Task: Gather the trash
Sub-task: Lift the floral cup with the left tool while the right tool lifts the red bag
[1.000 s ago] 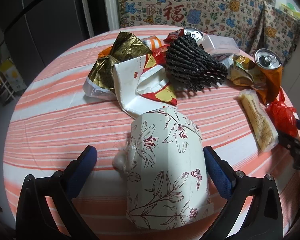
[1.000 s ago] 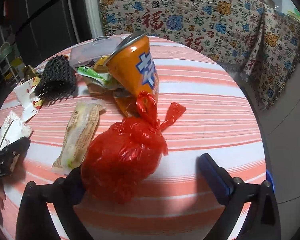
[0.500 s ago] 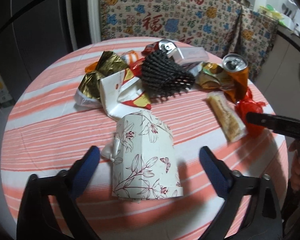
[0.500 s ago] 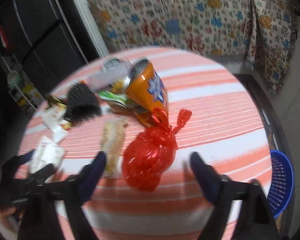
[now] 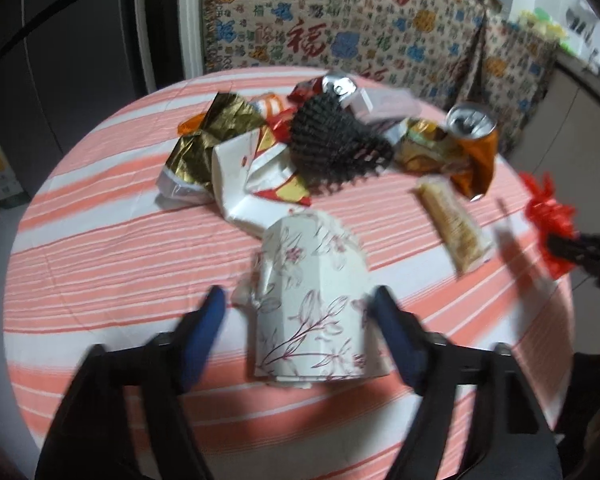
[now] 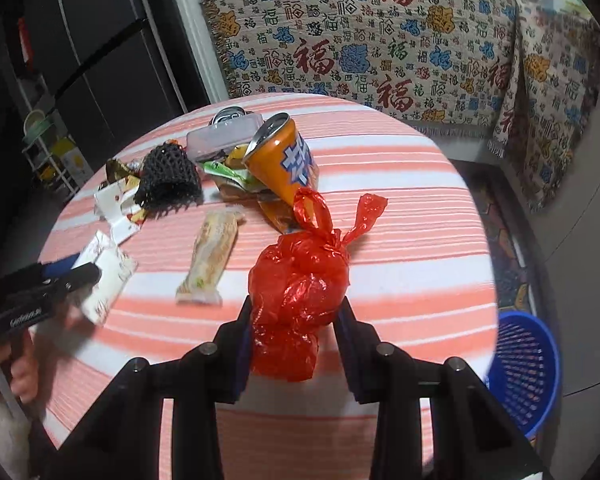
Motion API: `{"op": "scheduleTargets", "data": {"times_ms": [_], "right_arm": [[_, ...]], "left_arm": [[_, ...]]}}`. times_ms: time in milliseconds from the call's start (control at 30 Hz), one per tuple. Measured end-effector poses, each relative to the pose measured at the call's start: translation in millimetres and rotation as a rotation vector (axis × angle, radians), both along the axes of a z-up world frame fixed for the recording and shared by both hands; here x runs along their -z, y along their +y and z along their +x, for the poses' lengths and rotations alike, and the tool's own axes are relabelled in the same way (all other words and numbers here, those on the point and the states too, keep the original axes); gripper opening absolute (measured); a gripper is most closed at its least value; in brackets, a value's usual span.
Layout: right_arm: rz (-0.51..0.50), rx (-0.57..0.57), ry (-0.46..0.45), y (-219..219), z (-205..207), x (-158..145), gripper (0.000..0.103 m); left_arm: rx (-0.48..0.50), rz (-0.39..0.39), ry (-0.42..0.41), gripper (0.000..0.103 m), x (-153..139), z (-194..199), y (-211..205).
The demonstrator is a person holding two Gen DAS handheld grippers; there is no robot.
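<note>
My right gripper (image 6: 296, 328) is shut on a knotted red plastic bag (image 6: 300, 280), held just above the striped round table (image 6: 400, 240); the bag also shows at the right edge of the left wrist view (image 5: 548, 216). My left gripper (image 5: 300, 312) is open, its blue pads on either side of a white floral paper carton (image 5: 312, 300) that lies on the table; the right pad is close to or touching it. The carton also shows in the right wrist view (image 6: 104, 276).
Other trash lies on the table: a crushed orange can (image 6: 284, 160), a wrapped snack bar (image 6: 212, 256), black foam netting (image 5: 332, 144), gold foil wrappers (image 5: 212, 132), a clear plastic box (image 6: 224, 136). A blue basket (image 6: 524, 372) stands on the floor at the right.
My right gripper has shut on the red bag and lifted it slightly. My left gripper has narrowed around the floral carton and moved closer to it.
</note>
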State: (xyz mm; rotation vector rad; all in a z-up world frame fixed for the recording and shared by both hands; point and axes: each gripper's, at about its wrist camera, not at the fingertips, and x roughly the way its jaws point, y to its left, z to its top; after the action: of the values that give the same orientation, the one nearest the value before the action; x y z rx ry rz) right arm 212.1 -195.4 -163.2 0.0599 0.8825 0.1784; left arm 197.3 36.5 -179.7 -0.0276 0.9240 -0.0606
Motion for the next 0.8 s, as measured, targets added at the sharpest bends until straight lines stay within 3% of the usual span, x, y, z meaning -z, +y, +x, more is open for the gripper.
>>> {"op": "scheduleTargets", "data": {"times_ms": [100,133,167,300,500,600,800], "right_arm": [[0.007,-0.005,-0.010,-5,-9,-3,0.038],[0.006,-0.005,-0.016,-6,-12,-4,0.038],[0.001,-0.005,-0.020,-7,-14,-4,0.038],[-0.012,-0.004,-0.028,-9,-18,-5,0.037],[0.013,-0.005,-0.062,-25,-31,-20,0.037],[0.031,0.011,-0.064,-45,-32,-28,0.037],[-0.020,0.137,-0.078,-129,-41,-45,0.037]], "left_arm": [[0.017,0.011,0.017,0.083,6,1,-6],[0.017,0.016,0.021,0.069,8,2,-8],[0.029,0.010,0.029,0.062,10,2,-9],[0.033,0.008,0.009,0.056,5,-1,-10],[0.049,-0.097,-0.042,0.056,-24,-14,-16],[0.115,-0.128,-0.083,0.056,-50,-16,-45],[0.346,-0.190,-0.130,0.056,-90,-5,-151]]}}
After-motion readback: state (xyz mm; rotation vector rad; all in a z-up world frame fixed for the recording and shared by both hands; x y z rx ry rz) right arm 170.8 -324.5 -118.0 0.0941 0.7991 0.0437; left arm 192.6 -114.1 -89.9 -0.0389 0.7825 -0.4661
